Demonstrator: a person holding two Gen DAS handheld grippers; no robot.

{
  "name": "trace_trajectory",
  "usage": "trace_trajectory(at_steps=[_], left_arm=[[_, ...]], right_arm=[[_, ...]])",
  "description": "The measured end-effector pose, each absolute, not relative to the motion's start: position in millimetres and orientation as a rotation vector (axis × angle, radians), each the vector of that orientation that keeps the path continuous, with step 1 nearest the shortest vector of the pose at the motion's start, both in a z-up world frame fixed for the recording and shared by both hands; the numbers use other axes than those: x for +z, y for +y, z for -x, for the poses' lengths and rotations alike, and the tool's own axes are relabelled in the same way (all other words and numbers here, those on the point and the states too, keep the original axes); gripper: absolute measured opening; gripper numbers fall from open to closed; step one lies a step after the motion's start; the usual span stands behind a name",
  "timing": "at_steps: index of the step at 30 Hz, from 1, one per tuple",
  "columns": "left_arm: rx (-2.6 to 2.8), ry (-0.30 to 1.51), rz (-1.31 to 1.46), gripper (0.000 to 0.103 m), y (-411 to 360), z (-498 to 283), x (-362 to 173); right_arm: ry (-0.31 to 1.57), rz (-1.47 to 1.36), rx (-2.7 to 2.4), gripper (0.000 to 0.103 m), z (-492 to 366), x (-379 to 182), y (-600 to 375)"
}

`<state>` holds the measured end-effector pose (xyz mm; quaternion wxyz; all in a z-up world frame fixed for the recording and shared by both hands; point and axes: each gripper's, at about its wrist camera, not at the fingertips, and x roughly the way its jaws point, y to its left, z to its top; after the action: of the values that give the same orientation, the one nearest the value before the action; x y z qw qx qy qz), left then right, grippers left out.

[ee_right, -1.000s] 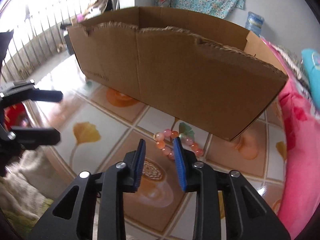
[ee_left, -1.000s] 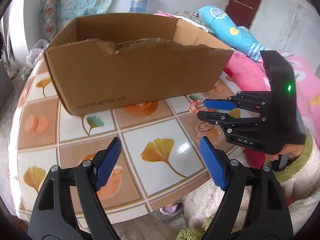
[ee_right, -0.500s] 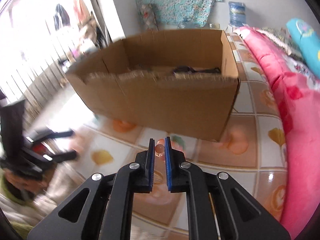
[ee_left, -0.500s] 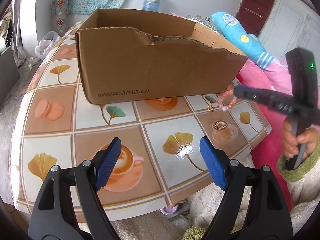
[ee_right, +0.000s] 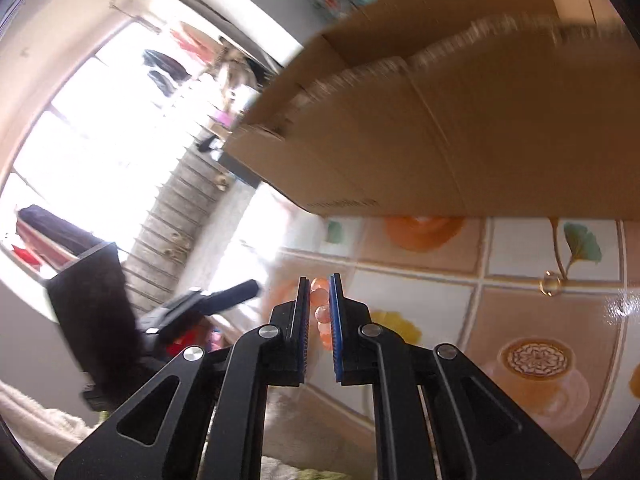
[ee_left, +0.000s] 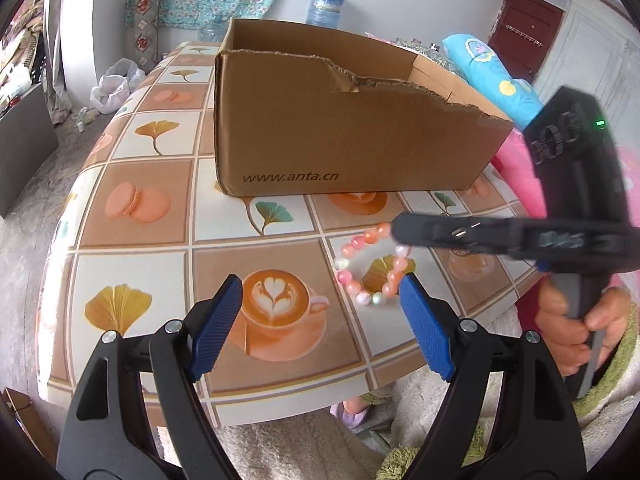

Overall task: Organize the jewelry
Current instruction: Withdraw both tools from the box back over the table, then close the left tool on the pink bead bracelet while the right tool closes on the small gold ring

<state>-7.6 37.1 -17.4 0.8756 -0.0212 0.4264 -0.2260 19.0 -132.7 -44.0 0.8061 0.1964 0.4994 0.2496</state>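
Note:
A pink, orange and white bead bracelet (ee_left: 347, 286) hangs as a loop from my right gripper (ee_left: 400, 232), which is shut on its upper beads and reaches in from the right. In the right wrist view the beads (ee_right: 320, 297) sit pinched between the blue pads of that gripper (ee_right: 319, 285). My left gripper (ee_left: 320, 285) is open and holds nothing, and the loop hangs just beyond its right finger. The open cardboard box (ee_left: 340, 140) stands behind on the tiled table (ee_left: 140, 208). Whether the bracelet touches the table I cannot tell.
A small metal ring (ee_right: 549, 283) lies on the table by a leaf tile. A hand (ee_left: 568, 332) in a fluffy green-edged sleeve holds the right gripper. Pink bedding (ee_left: 516, 168) and a blue pillow (ee_left: 496, 80) lie beyond the table's right edge.
The right gripper closed on the bracelet beside the box, lifted it, rolled, and carried it left in front of the left gripper. The left gripper stayed open and shifted slightly.

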Motion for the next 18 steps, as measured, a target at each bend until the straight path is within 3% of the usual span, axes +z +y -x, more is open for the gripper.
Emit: trace_trajectory(at_steps=[9, 11, 13, 18], left_arm=[[-0.569, 0.838, 0.021, 0.076, 16, 12, -19], [-0.604, 0.797, 0.002, 0.068, 9, 17, -16], [-0.633, 0.768, -0.019, 0.052, 1, 21, -14], [-0.691, 0.749, -0.112, 0.036, -24, 26, -21]], right_arm=[[1.048, -0.261, 0.361, 0.014, -12, -33, -146], [1.03, -0.224, 0.315, 0.017, -9, -29, -152], [1.023, -0.211, 0.271, 0.017, -9, -26, -160], [1.027, -0.221, 0.192, 0.017, -18, -27, -171]])
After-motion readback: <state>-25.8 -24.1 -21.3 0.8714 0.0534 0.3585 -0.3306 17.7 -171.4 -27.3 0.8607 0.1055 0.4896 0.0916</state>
